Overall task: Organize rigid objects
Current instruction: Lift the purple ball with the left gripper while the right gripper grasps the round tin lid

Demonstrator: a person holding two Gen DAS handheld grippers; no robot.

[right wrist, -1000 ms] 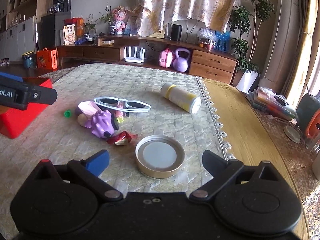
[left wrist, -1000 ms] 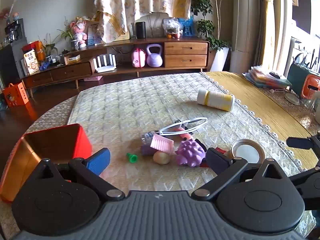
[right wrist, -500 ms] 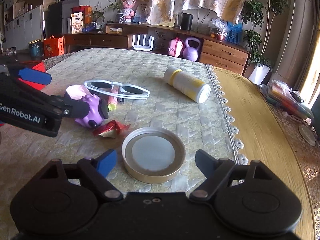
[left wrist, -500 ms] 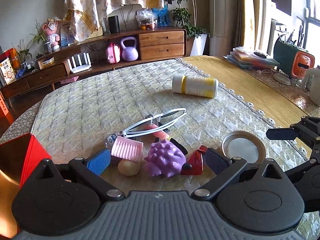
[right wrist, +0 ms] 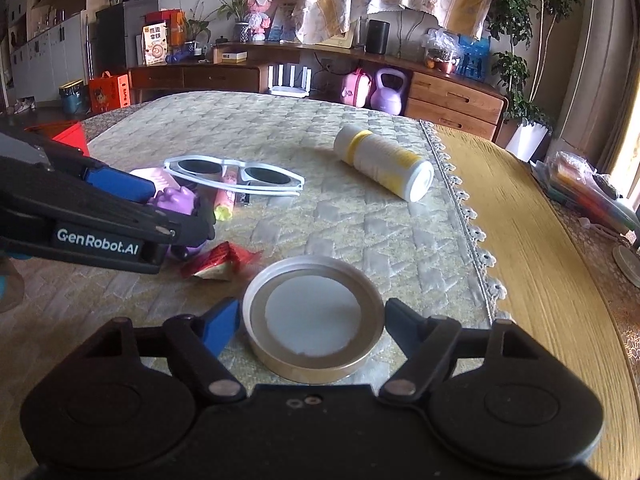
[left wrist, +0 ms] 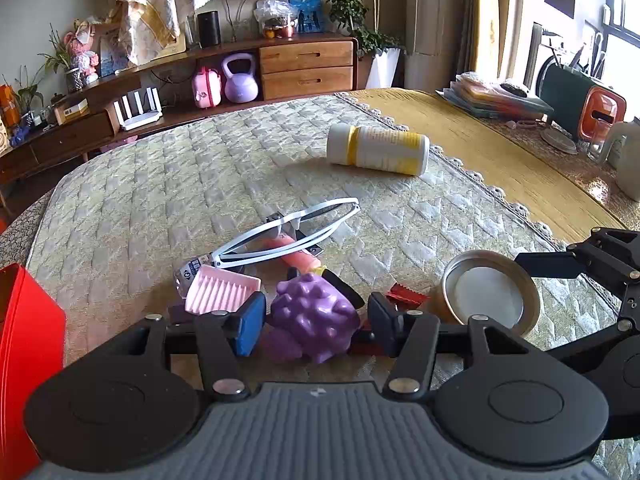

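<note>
Left wrist view: left gripper [left wrist: 314, 322] jaws closing around the purple toy [left wrist: 312, 320]; pads near its sides, contact unclear. Pink comb [left wrist: 222, 294] just left of the toy, sunglasses [left wrist: 288, 230] behind it, lid [left wrist: 490, 294] to its right.

Right wrist view: right gripper [right wrist: 312, 326] jaws closing, straddling the lid [right wrist: 312, 316], not yet pressing. Bottle [right wrist: 384, 162] well beyond the lid; red wrapper [right wrist: 216, 262] just left of it.

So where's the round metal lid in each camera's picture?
Left wrist view: the round metal lid lies at lower right, beside the right gripper.
Right wrist view: the lid sits low in the middle, between that gripper's closing jaws.
Shared landmark: the white and yellow bottle lying on its side beyond the lid.
</note>
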